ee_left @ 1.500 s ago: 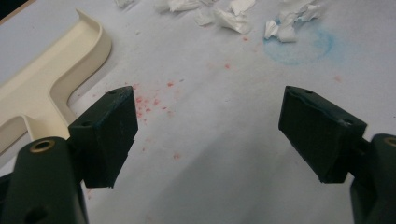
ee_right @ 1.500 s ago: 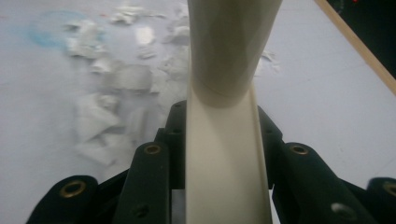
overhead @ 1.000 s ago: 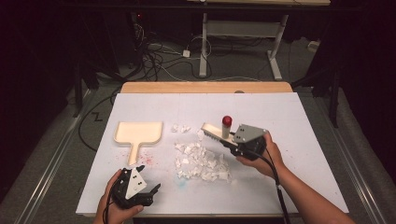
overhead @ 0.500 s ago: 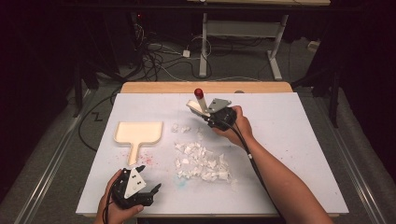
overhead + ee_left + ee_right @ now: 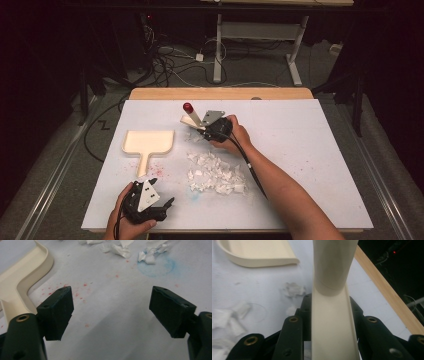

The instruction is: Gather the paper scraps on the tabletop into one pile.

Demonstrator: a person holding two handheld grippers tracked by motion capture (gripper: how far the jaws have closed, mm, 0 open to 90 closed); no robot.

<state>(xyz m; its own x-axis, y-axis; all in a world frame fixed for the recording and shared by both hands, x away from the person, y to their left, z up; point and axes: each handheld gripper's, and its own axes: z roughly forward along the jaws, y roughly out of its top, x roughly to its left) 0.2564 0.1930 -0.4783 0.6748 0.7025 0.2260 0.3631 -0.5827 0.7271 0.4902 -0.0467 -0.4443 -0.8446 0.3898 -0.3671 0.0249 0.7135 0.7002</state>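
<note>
Compared with half a second ago, the right gripper (image 5: 201, 127) sits a little nearer the paper scraps (image 5: 216, 173), and it pinches the cream brush (image 5: 192, 117) by its handle. The brush is above the table's (image 5: 320, 150) far middle; its long axis tilts, red tip up and away. The left gripper (image 5: 162, 204) rests with jaws spread, near the dustpan (image 5: 148, 143).

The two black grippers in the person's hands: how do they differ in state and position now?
The left gripper is open and holds nothing, while the right gripper is shut on the cream brush with a red-tipped handle. The left gripper sits near the front edge of the white table, below the cream dustpan; the right gripper is farther back, beyond the torn white paper scraps. Both are black, two-jawed and hand-held.
</note>
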